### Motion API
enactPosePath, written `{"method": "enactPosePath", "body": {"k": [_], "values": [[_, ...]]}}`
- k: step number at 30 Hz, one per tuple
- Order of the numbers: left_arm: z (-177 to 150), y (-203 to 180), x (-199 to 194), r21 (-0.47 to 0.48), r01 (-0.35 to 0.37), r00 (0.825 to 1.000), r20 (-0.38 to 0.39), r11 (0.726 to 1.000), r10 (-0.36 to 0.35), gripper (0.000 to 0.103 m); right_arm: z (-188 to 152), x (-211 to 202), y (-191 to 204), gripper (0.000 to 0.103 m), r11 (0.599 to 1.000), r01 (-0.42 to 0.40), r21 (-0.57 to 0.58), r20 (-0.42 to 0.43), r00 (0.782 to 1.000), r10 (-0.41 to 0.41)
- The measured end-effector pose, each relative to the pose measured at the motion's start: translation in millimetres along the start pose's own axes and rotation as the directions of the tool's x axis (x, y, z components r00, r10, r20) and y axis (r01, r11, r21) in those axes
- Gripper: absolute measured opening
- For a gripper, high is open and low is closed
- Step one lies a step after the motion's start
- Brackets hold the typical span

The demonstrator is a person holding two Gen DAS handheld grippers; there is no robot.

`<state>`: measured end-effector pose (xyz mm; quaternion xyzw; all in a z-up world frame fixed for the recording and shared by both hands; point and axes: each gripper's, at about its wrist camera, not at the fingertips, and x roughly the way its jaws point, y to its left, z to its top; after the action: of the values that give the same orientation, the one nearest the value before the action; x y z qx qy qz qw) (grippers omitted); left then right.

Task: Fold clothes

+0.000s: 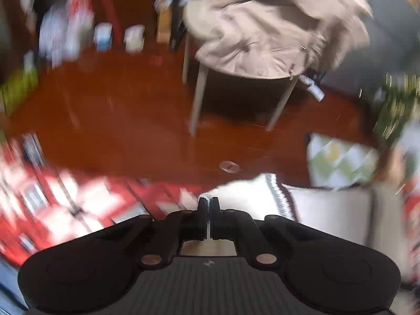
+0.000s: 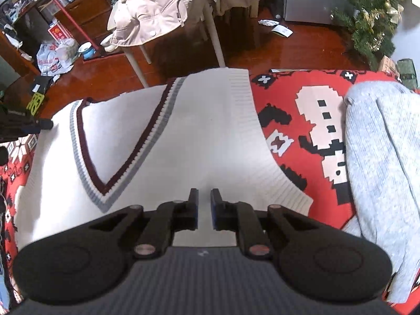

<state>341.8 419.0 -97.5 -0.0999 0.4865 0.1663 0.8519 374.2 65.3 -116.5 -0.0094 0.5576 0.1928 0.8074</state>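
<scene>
A white knit V-neck vest (image 2: 183, 144) with maroon and grey neck trim lies flat on a red patterned blanket (image 2: 288, 92). My right gripper (image 2: 204, 197) hovers over the vest's lower middle. Its jaws stand slightly apart, and only the flat fabric shows through the gap. In the right wrist view my left gripper (image 2: 44, 124) reaches the vest's far left shoulder edge. The left wrist view is blurred: my left gripper (image 1: 208, 206) is shut with a strip of the white vest (image 1: 249, 191) pinched between its pads.
A pale blue-grey sweater (image 2: 380, 157) lies on the blanket to the right. Beyond the bed, a beige coat (image 2: 152, 8) hangs over a white-legged chair on the red-brown floor (image 2: 302, 47). A small Christmas tree (image 2: 367, 13) stands far right; bags and clutter lie far left.
</scene>
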Motion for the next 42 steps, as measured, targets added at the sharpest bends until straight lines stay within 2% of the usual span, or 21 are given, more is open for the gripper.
{"method": "enactPosePath", "body": {"k": [3,5,8,12,16,19,22,24,26,33,37,39,42], "values": [[-2.2,1.2,9.0,0.004,-0.019,0.999,-0.032,1.000,0.019,0.002,5.1,1.4,1.0,0.013,1.000,-0.001,-0.006,0.009,1.000,0.001],[-2.8,1.8,14.3,0.018,-0.027,0.999,-0.027,0.999,0.027,0.003,9.6,3.8,0.9,0.013,1.000,0.001,-0.009,0.010,1.000,-0.001],[1.1,6.9,12.4,-0.012,-0.044,0.999,-0.014,0.999,0.044,0.019,12.9,0.6,0.0,0.013,1.000,0.003,-0.004,0.018,1.000,-0.003],[-2.1,25.7,-7.4,-0.120,0.011,1.000,-0.004,0.993,-0.012,0.019,11.0,-6.8,-1.1,0.014,1.000,-0.002,-0.006,0.010,1.000,0.002],[-22.4,20.1,-33.4,-0.097,0.071,0.997,-0.030,0.993,-0.074,0.019,-1.5,-5.3,-0.9,0.014,0.999,0.008,-0.031,-0.033,0.999,-0.009],[-49.5,6.5,-48.6,-0.076,0.150,0.983,-0.093,0.986,-0.156,0.019,-8.5,-5.8,0.3,0.014,0.999,0.019,-0.040,-0.036,0.999,-0.021],[-70.6,-3.7,-40.5,-0.083,0.165,0.971,-0.163,0.983,-0.177,0.019,-11.5,-1.2,-0.5,0.014,0.999,0.035,-0.039,-0.043,0.998,-0.037],[-75.1,-4.3,-32.8,-0.110,0.160,0.969,-0.172,0.981,-0.177,0.019,-8.7,2.7,-2.4,0.014,0.999,0.038,-0.027,-0.036,0.999,-0.039],[-68.7,-3.0,-26.3,-0.137,0.168,0.971,-0.146,0.976,-0.187,0.019,-1.4,7.0,-1.2,0.014,0.998,0.042,-0.038,-0.019,0.999,-0.042],[-11.1,-13.5,9.7,-0.100,0.170,0.980,-0.085,0.980,-0.179,0.021,49.2,34.1,9.4,0.014,0.992,0.060,-0.110,0.047,0.997,-0.056],[16.3,-17.4,22.5,-0.112,0.188,0.977,-0.077,0.976,-0.197,0.030,88.2,53.3,17.3,0.014,0.986,0.081,-0.146,0.075,0.995,-0.071],[23.3,-20.5,30.1,-0.100,0.159,0.982,-0.089,0.982,-0.167,0.031,107.9,62.3,20.5,0.014,0.986,0.079,-0.148,0.087,0.994,-0.066],[26.5,-20.5,34.4,-0.123,0.149,0.982,-0.094,0.981,-0.161,0.030,129.2,73.6,25.3,0.014,0.984,0.081,-0.160,0.084,0.994,-0.068]]}}
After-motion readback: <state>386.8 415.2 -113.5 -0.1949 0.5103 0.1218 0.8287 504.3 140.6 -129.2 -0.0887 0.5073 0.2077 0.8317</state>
